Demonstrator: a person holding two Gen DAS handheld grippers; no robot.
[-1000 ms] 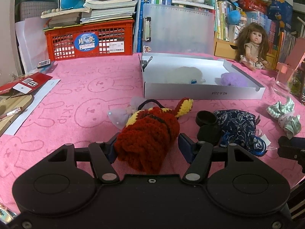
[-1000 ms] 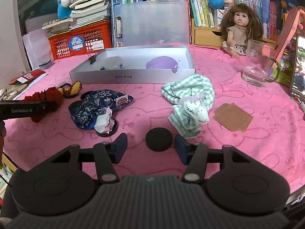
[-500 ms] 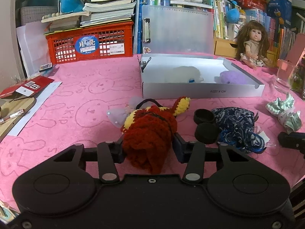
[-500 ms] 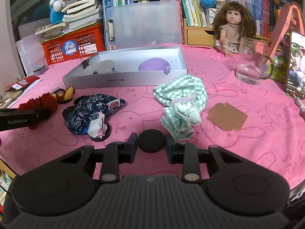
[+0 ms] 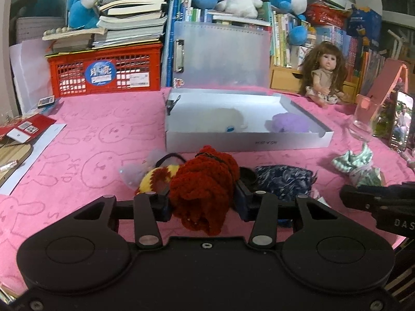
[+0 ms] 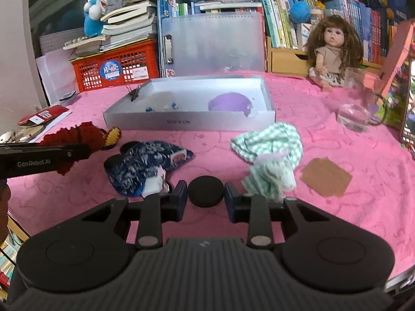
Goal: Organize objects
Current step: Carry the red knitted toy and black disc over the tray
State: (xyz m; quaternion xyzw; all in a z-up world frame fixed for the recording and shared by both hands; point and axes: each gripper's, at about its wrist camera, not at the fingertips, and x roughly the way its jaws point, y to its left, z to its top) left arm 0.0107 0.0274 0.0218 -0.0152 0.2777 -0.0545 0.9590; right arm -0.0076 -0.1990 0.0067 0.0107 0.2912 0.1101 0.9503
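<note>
Crocheted dark-red yarn toy (image 5: 205, 186), lumpy and soft, sits pinched in the left gripper (image 5: 203, 202) fingers above the pink terry bench (image 5: 77, 160). Right gripper (image 6: 206, 199) fingers clamp a round, matte black disc (image 6: 205, 191) near crumpled checked cloth (image 6: 269, 155).

Upper left of your left view sits a red crate (image 5: 103, 73) under stacked books (image 5: 129, 29); a doll (image 5: 325, 75) sits at right, a glass mug (image 6: 359, 111) just below it.

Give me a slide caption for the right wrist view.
Right gripper fingers clamp a black disc on the pink cloth, with the open white box beyond.
</note>
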